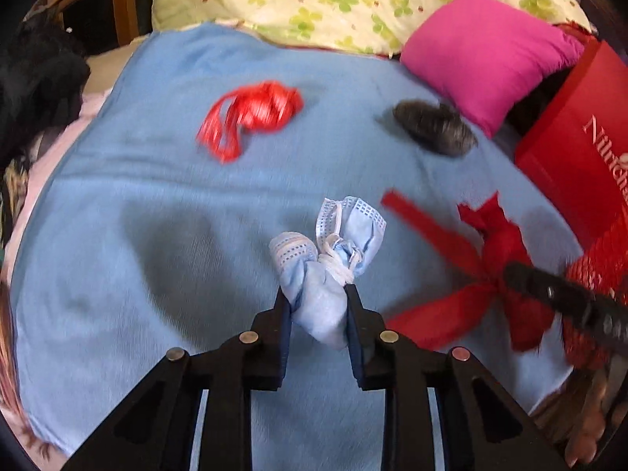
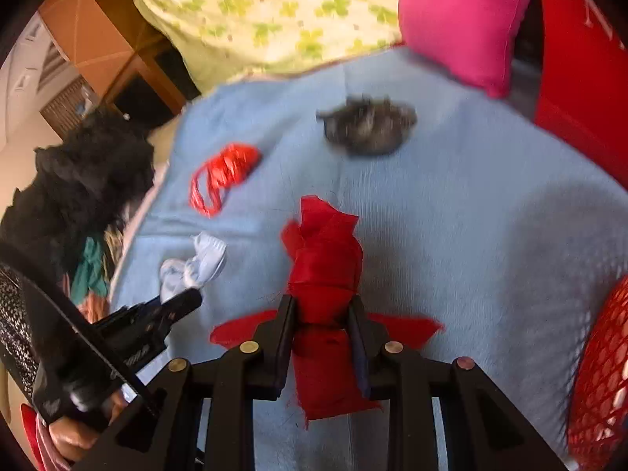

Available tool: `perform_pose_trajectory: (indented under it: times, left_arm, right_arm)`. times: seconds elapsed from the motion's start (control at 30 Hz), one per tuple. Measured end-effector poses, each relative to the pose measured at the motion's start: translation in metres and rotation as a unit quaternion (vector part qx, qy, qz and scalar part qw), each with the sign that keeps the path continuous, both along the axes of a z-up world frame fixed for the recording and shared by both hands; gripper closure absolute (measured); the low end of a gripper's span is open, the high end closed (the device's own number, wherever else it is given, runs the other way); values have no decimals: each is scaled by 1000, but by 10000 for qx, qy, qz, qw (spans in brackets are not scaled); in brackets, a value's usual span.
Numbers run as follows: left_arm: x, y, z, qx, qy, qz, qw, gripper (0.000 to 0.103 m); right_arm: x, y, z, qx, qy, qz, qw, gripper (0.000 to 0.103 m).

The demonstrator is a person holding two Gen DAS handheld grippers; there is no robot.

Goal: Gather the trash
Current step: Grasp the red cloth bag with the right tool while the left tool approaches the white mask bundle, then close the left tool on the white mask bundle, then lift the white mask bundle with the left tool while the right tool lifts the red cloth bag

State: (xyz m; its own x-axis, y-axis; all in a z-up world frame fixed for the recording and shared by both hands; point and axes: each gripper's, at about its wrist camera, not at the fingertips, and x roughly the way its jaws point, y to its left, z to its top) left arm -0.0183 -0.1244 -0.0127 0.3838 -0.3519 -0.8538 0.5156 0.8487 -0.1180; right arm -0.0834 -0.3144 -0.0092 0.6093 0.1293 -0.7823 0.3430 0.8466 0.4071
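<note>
On the blue blanket [image 1: 117, 204] lie one red ribbon bundle [image 1: 251, 115] and one grey clump [image 1: 433, 127], while the left hand-held gripper [image 1: 318, 302] clamps one crumpled face mask [image 1: 325, 263] and the right hand-held gripper [image 2: 324, 314] clamps one red cloth roll [image 2: 324, 271], both long axes pointing away along the fingers.

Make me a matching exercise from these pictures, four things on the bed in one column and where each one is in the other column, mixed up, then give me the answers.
Things
1. crumpled light blue face mask
2. knotted red cloth scrap
3. shiny red ribbon tangle
4. dark grey fuzzy clump

Places
A. lying loose on the blue blanket, near the pink cushion
B. between the right gripper fingers
C. between the left gripper fingers
D. lying loose on the blanket, towards the black fluffy thing

Pairs: 1-C, 2-B, 3-D, 4-A
</note>
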Motion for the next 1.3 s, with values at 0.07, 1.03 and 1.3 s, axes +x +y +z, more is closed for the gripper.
perform_pose_trajectory:
  times: [0.07, 1.03, 1.3]
  left_arm:
    - [-3, 8, -2, -42, 99, -34, 9999, 68]
    - [2, -5, 3, 193, -618, -283, 9975, 79]
    - [-7, -7, 26, 120, -1179, -401, 9921, 79]
  right_arm:
    - [1, 2, -7, 76, 260, 54, 9996, 72]
    - [-14, 1, 6, -258, -282, -37, 9993, 68]
    - [-8, -3, 1, -234, -123, -238, 9994, 68]
